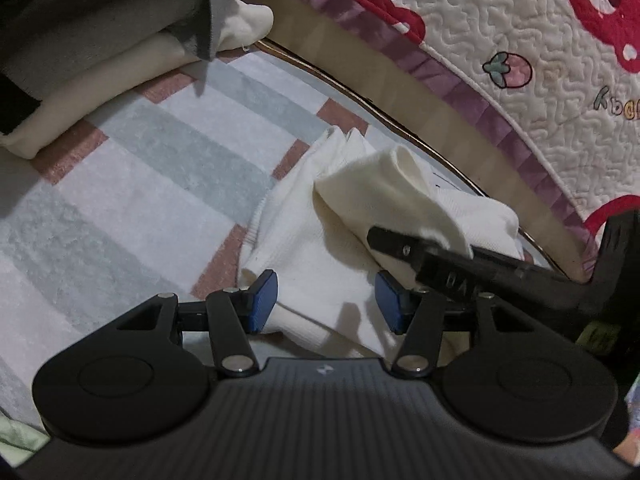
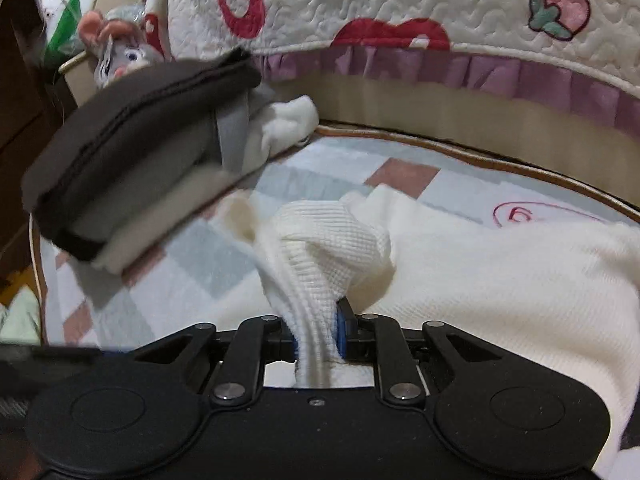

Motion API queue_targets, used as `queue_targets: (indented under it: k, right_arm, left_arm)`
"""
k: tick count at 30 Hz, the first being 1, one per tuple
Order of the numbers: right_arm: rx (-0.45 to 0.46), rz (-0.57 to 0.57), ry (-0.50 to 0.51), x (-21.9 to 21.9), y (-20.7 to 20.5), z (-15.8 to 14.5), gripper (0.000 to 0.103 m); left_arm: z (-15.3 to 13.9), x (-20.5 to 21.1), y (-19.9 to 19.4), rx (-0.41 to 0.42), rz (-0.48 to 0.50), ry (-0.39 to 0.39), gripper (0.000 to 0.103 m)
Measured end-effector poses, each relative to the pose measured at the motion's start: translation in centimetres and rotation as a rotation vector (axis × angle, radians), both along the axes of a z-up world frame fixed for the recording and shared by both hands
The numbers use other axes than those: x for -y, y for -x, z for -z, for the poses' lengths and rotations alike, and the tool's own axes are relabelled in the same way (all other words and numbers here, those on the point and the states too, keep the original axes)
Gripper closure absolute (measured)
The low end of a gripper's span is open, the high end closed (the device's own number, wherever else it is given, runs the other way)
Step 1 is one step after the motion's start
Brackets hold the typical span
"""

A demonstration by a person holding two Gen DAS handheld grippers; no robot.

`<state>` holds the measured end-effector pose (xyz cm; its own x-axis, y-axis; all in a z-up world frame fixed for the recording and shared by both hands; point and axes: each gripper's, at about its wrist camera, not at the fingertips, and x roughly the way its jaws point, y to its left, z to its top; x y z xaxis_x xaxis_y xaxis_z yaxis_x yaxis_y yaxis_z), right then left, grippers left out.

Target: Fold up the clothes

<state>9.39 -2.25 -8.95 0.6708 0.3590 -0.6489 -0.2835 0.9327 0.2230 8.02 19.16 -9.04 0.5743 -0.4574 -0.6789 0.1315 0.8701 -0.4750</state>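
Here the right gripper was clamped on a ribbed fold of the 1 white garment spread on the checked mat, the left gripper unclenched over it, beside 1 folded stack.

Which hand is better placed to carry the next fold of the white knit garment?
Probably the right: the right tool already pinches the white knit garment. The left tool stands open, gripping nothing.

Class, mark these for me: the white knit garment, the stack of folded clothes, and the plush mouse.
white knit garment (image 2: 332,236): right wrist view, bunched ribbed part above the tongs.
stack of folded clothes (image 2: 132,140): right wrist view, dark top layer.
plush mouse (image 2: 124,54): right wrist view, its grey face.
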Motion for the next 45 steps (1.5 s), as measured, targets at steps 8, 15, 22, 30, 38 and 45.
queue_targets:
  k: [8,15,22,30,38,45]
  right_arm:
    - [0.206,-0.09,-0.081,0.8,2.3,-3.1,0.084]
    - [0.019,-0.154,-0.078,-0.2,1.8,0.3,0.063]
    - [0.03,-0.301,-0.25,7.9,7.9,-3.8,0.051]
    - [-0.008,-0.057,-0.174,15.9,9.7,-2.1,0.051]
    - [-0.091,-0.03,-0.223,16.9,11.3,1.3,0.049]
    - [-0.06,0.008,-0.243,15.3,11.2,2.7,0.038]
  left_arm:
    - [-0.4,-1.6,-0.1,0.026,-0.004,0.026,0.05]
    - [-0.5,-2.0,0.2,0.029,-0.04,0.029,0.049]
    - [-1.5,-2.7,0.8,0.05,-0.04,0.035,0.048]
    - [-2.7,-1.8,2.8,0.09,-0.035,0.157,0.045]
    - [-1.5,0.3,0.7,0.033,-0.053,0.115,0.04]
    - [0.9,1.8,-3.5,-0.037,-0.089,0.114,0.056]
